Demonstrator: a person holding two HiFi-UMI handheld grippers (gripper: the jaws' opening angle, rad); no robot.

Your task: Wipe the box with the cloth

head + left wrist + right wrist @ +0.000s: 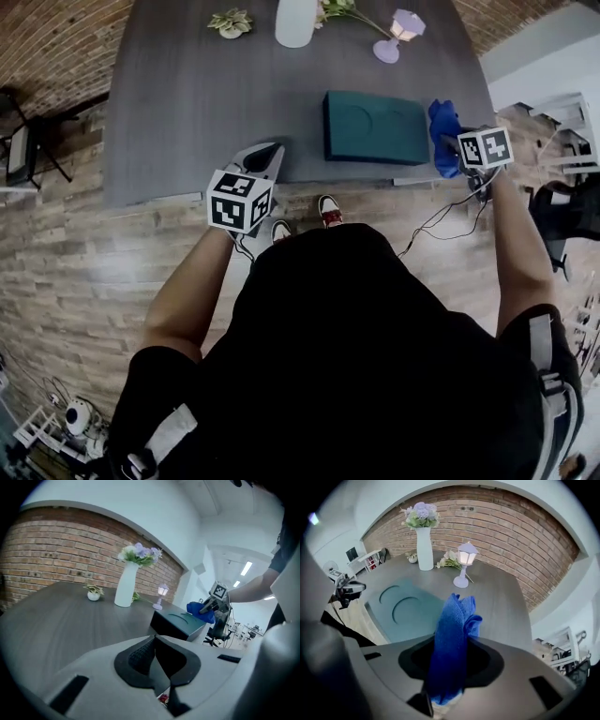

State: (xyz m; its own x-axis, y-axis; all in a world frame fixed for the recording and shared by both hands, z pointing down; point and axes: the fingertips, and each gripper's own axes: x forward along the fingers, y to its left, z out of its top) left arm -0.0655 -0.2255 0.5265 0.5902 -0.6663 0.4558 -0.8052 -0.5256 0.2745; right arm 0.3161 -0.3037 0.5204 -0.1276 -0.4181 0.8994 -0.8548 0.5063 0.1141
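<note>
The surface (178, 84) carries the teal box (375, 127) flat along its near edge toward the right corner, with vase (295, 21), lamp (398, 33) and small plant (231, 22) well apart at the far edge, leaving open room left of and behind the box. The right gripper (451, 665) has its fingers clamped on the bunched blue cloth (452, 620) at the box's right end, judged ready for a leftward pass. The left gripper (154, 644) hangs by the near edge, fingers together on nothing.

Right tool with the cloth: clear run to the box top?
Probably yes. The right tool, shut on the cloth, sits beside the right end of the box, and nothing lies on the box top.
</note>
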